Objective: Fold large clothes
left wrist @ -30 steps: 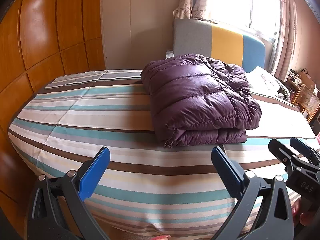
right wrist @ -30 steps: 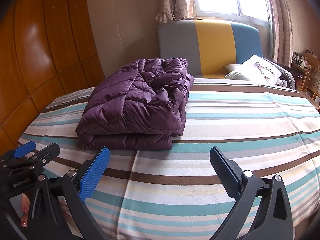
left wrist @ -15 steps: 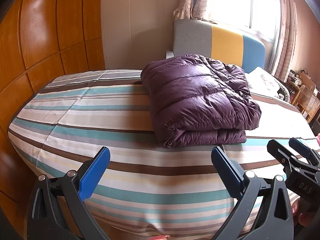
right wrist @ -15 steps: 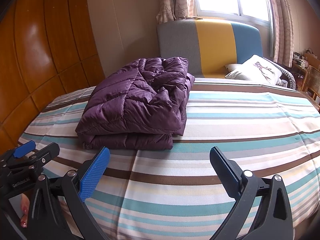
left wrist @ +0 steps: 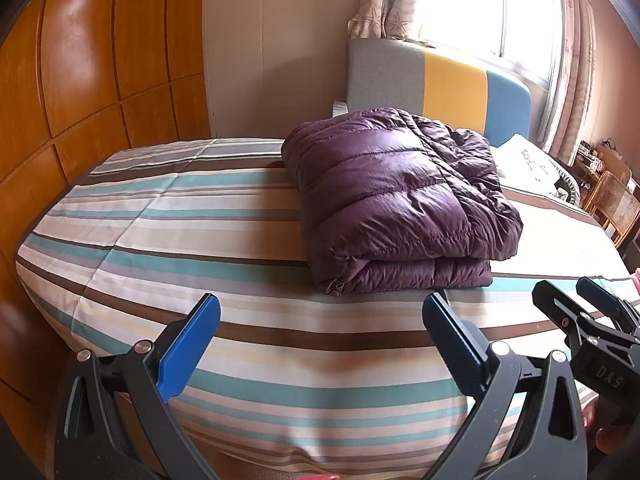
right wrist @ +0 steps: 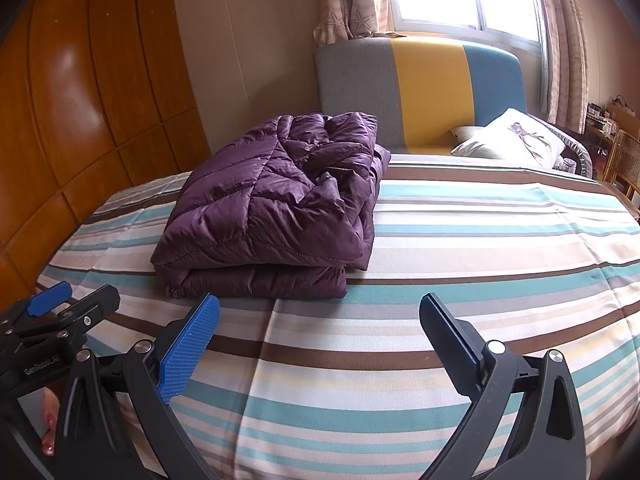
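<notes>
A purple puffer jacket (left wrist: pixel 396 196) lies folded in a thick rectangular bundle on the striped bed (left wrist: pixel 168 224); it also shows in the right wrist view (right wrist: pixel 272 208). My left gripper (left wrist: pixel 320 320) is open and empty, held back from the jacket's near edge above the foot of the bed. My right gripper (right wrist: pixel 320 320) is open and empty, also short of the jacket, which lies ahead and to its left. The right gripper shows at the right edge of the left wrist view (left wrist: pixel 588 312), and the left gripper at the left edge of the right wrist view (right wrist: pixel 68 304).
A wooden wardrobe (left wrist: pixel 80 80) runs along the left side of the bed. A grey, yellow and blue headboard (right wrist: pixel 424 88) stands under the window, with a white pillow (right wrist: pixel 516 140) at the far right. A wicker chair (left wrist: pixel 616 208) stands to the right.
</notes>
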A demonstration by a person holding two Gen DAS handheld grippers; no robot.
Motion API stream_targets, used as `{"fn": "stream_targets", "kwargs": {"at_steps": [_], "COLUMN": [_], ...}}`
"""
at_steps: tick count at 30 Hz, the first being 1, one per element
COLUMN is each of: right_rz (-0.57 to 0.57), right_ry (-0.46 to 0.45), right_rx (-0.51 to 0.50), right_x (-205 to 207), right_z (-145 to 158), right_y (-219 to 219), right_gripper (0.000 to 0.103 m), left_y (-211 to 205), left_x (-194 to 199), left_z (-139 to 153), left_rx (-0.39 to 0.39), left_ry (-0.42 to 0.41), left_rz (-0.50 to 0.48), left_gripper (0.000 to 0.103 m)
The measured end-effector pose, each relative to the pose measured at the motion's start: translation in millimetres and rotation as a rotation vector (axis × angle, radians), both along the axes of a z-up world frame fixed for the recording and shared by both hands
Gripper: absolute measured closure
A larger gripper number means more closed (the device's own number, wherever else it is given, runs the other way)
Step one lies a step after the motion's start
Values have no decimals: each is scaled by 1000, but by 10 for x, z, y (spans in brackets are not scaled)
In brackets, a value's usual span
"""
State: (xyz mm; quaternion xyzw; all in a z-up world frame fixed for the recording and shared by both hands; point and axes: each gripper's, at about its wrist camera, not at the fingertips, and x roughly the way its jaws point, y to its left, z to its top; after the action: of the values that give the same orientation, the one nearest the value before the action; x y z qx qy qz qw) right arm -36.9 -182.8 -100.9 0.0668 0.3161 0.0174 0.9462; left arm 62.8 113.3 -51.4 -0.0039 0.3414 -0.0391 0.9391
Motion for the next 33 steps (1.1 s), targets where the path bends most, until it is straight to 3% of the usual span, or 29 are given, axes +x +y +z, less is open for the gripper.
{"fn": "stream_targets", "kwargs": {"at_steps": [20, 26, 33], "right_rz": [2, -2, -3], "right_ry": [20, 29, 39], "right_rx": [6, 14, 17], "right_x": [15, 34, 64], "right_z": [-44, -73, -120], "right_y": [-29, -55, -63], "right_gripper": [4, 4, 4], "left_y": [-1, -55, -67], "left_x": [24, 12, 79], "left_z": [-27, -28, -66], "left_rx": [-52, -2, -21], "left_ry": [32, 7, 47], "left_rz": [21, 32, 19], "left_gripper": [2, 2, 2]}}
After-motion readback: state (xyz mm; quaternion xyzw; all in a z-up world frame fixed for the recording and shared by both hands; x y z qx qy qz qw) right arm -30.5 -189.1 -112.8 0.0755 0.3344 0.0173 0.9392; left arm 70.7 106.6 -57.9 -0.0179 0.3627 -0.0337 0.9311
